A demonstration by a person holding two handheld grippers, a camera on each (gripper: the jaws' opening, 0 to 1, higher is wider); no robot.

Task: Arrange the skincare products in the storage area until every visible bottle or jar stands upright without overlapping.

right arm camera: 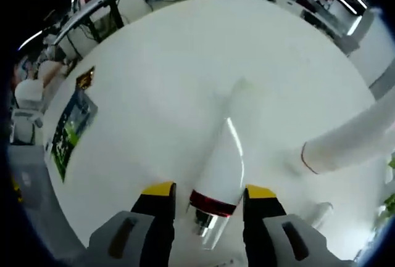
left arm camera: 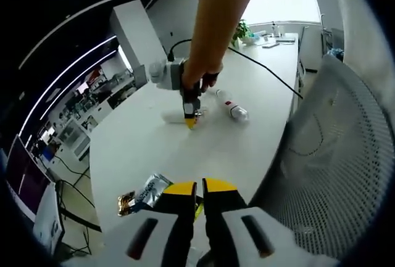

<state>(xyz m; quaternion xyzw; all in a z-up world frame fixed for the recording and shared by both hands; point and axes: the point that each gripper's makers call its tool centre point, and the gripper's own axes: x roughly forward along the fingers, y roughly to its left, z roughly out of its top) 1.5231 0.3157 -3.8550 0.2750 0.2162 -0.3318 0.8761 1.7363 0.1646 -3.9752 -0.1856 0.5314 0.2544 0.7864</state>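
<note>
A: The right tool (right arm camera: 208,194) sits wide open astride the lying white tube with a red band and clear cap (right arm camera: 222,174) on the white tabletop (right arm camera: 154,82). Close squarely near the cap, then tip it upright.

B: And the left tool (left arm camera: 199,187)?

A: Nearly shut, holding nothing. A second white bottle (left arm camera: 231,107) lies nearby; its label is unreadable.

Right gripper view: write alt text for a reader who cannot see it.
The right gripper is open around the red-banded end of a white bottle lying on its side on a white table. A second white bottle lies at the right, and a green packet rests near the table's left edge.
</note>
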